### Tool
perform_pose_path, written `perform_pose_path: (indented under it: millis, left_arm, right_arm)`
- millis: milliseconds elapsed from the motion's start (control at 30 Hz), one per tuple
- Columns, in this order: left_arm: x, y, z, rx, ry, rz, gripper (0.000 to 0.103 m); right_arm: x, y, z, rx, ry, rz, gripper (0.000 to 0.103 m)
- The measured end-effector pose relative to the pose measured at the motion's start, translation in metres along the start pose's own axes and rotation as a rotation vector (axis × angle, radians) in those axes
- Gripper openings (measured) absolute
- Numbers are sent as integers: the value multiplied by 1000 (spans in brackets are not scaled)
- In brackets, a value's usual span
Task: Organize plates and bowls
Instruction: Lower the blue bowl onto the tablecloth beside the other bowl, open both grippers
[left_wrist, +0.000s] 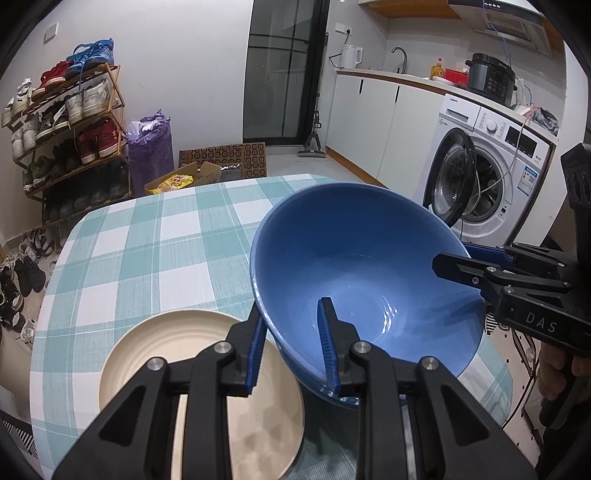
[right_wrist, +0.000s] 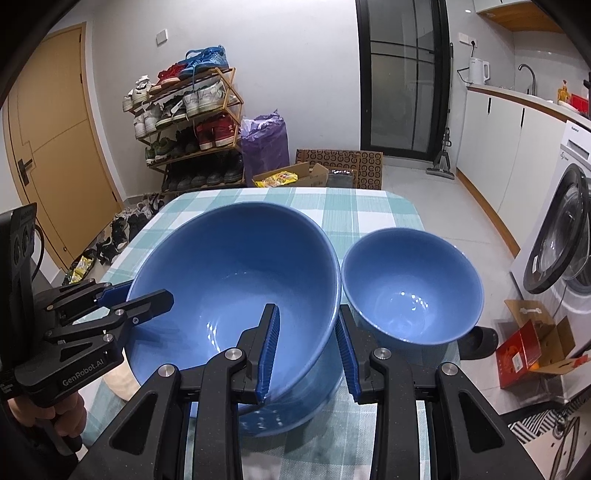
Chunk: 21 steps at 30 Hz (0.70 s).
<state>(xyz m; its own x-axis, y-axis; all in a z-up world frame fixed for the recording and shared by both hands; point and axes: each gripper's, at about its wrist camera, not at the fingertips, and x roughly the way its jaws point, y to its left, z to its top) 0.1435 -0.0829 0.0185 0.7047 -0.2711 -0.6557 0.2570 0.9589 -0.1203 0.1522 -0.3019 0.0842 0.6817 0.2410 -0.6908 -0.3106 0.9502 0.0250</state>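
Note:
A large blue bowl is held tilted above the checked table by both grippers. My left gripper straddles its near-left rim, one finger inside and one outside. My right gripper straddles its right rim the same way; it shows in the left wrist view at the bowl's right rim. The bowl also shows in the right wrist view. A cream plate lies on the table left of and under the bowl. A smaller blue bowl stands on the table right of the large one.
The table has a teal and white checked cloth. A shoe rack, a purple bag and cardboard boxes stand beyond it. A washing machine with its door open stands at the right.

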Motion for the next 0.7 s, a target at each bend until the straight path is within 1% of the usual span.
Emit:
perform_pose_path:
  millis: [400, 700]
  left_arm:
    - [9, -1, -10, 4, 32, 3, 25]
    - [16, -2, -13, 11, 56, 6, 25]
  right_arm:
    - [11, 4, -14, -3, 36, -5, 32]
    - [21, 5, -16, -21, 60, -28, 32]
